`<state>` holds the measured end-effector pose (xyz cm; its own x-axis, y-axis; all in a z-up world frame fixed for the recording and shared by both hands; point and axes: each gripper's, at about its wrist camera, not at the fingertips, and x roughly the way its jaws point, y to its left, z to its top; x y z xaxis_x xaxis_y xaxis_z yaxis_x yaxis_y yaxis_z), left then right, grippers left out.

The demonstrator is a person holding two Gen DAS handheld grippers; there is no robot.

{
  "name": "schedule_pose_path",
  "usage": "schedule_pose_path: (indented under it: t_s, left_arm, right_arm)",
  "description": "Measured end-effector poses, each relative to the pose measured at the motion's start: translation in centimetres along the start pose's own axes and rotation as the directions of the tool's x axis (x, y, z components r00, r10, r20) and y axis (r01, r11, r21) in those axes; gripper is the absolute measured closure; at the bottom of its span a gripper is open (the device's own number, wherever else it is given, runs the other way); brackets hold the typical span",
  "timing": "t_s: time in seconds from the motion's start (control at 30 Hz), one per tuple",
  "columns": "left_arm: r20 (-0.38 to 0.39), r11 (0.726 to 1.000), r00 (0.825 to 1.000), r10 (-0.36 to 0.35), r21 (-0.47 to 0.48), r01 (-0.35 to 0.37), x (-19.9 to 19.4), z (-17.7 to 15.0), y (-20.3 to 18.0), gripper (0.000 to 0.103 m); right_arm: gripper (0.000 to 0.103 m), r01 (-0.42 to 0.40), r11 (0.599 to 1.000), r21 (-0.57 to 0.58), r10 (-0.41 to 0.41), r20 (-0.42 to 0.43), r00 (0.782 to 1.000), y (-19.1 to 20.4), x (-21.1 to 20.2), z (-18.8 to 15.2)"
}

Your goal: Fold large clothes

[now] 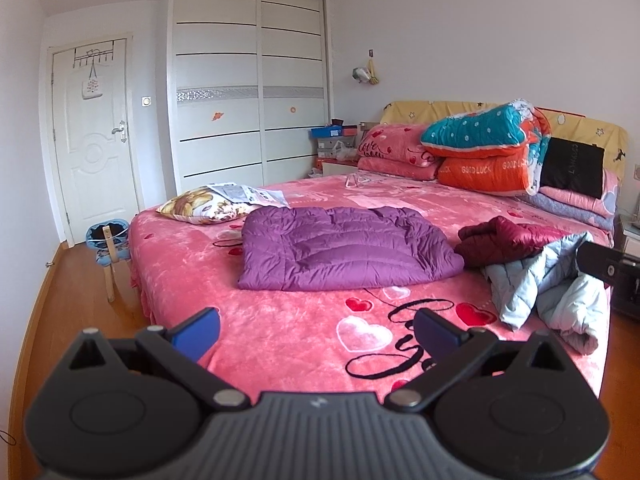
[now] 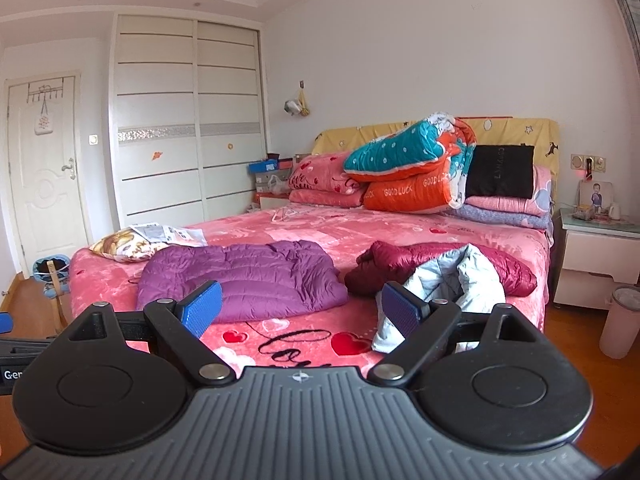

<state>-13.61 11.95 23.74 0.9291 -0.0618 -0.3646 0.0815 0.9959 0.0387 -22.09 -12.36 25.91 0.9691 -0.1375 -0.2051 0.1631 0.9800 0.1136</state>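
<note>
While both grippers, left [image 1: 316,330] and right [image 2: 300,306], hover wide and empty, no fold is begun. Next, likely, a reach to the purple coat [image 2: 244,276] on the bed [image 2: 280,328].

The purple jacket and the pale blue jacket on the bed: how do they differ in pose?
The purple jacket lies spread fairly flat near the bed's middle; the pale blue jacket is crumpled in a heap at the near edge. The purple one lies alone; the blue one overlaps a dark red jacket. Both are quilted.
</note>
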Motion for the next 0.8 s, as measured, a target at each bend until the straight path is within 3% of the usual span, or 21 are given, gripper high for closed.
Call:
schedule_pose_path:
  t_s: [0.8]
  left_arm:
    - [-0.081,0.998,0.995,-0.056,-0.004,0.056,3.0,-2.8,-0.7,0.001]
  right_arm:
    - [0.000,0.003,1.000,0.002,-0.003,-0.067,0.998,0.1,1.6,-1.9]
